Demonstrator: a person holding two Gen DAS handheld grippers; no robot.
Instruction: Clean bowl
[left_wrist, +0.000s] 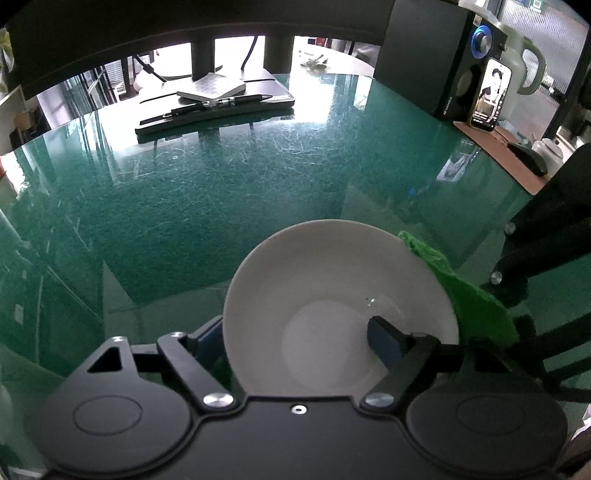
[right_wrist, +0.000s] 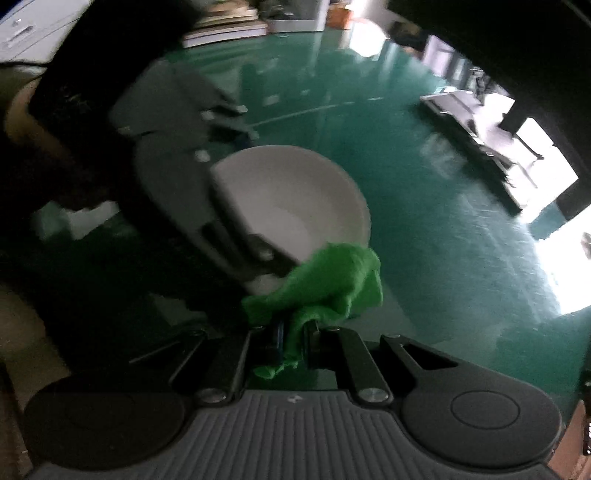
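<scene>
A white bowl (left_wrist: 332, 280) sits tilted toward me in the left wrist view, above the green glass table (left_wrist: 221, 184). My left gripper (left_wrist: 295, 339) is shut on the bowl's near rim, one finger inside (left_wrist: 384, 343) and one outside. A green cloth (left_wrist: 469, 295) hangs at the bowl's right rim. In the right wrist view, my right gripper (right_wrist: 295, 339) is shut on the green cloth (right_wrist: 325, 284), which touches the near edge of the bowl (right_wrist: 291, 195). The left gripper's body (right_wrist: 177, 192) shows to the bowl's left.
A black tray with a notebook and pens (left_wrist: 218, 103) lies at the table's far side. A speaker (left_wrist: 436, 55), a phone (left_wrist: 489, 94), a kettle (left_wrist: 521, 62) and a mouse on a brown pad (left_wrist: 528, 158) stand at the far right.
</scene>
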